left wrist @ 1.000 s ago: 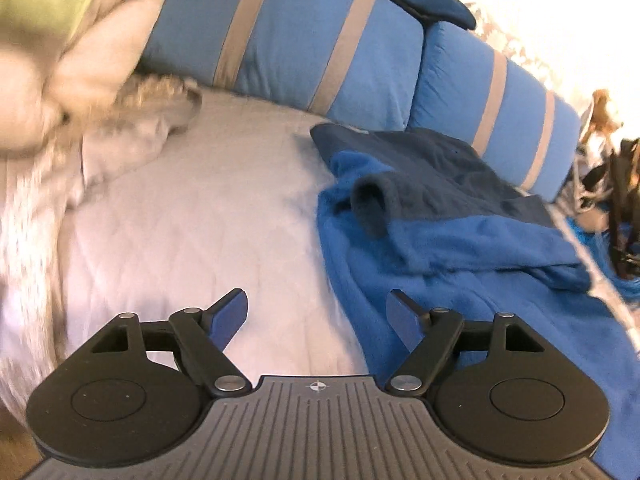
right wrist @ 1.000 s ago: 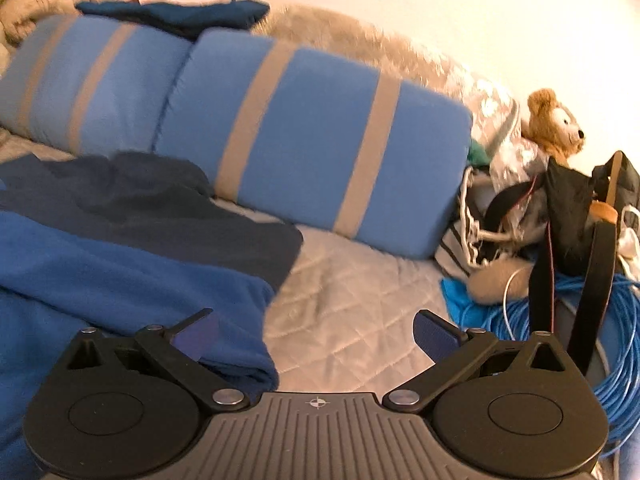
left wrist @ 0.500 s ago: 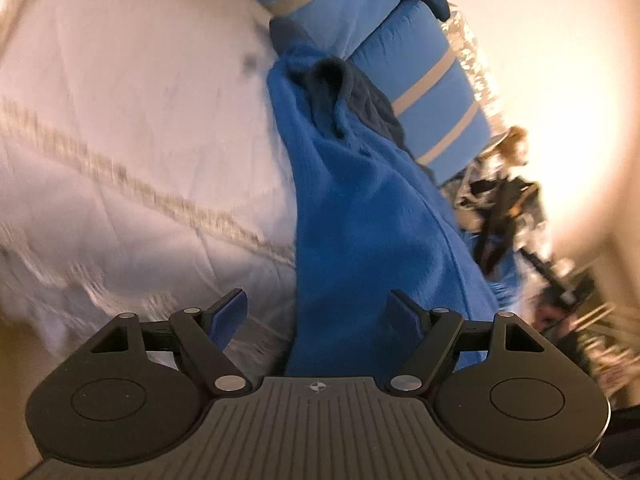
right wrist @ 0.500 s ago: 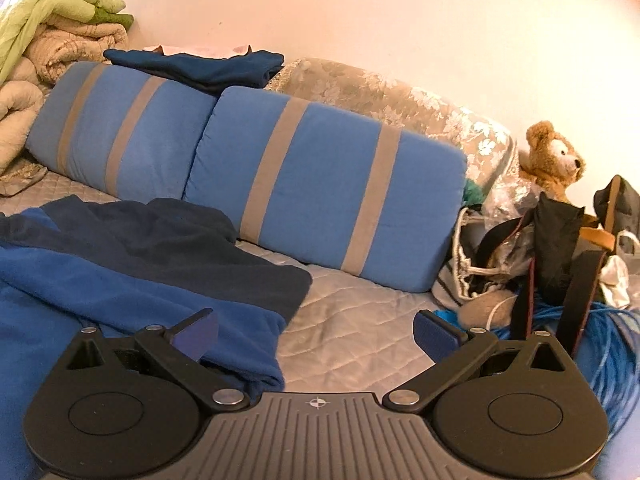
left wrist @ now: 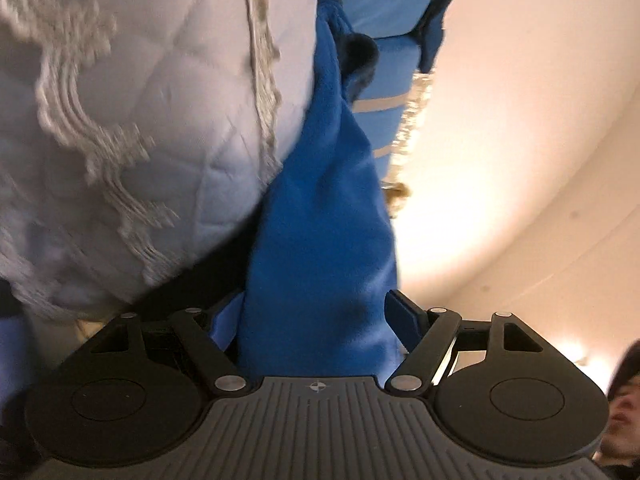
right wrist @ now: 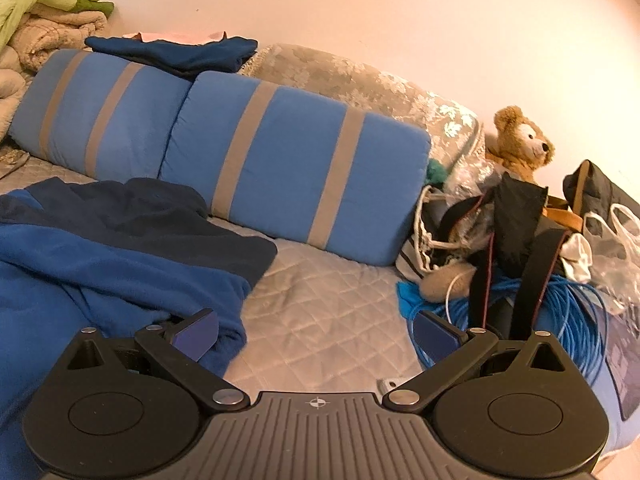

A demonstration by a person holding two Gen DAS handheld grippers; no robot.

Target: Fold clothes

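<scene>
The blue fleece (left wrist: 320, 240) lies between the left gripper (left wrist: 316, 316)'s spread fingers, apparently unclamped; right gripper (right wrist: 316, 336) gapes just beside its edge.

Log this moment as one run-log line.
phase: reaching for garment | left gripper: open, fleece hem between fingers, not clamped | right gripper: open, over quilt beside fleece | folds: none

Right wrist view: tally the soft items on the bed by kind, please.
Striped blue pillows: 2
Blue fleece garment, spread out: 1
Folded navy garment on the pillows: 1
Teddy bear: 1
Total: 5
</scene>
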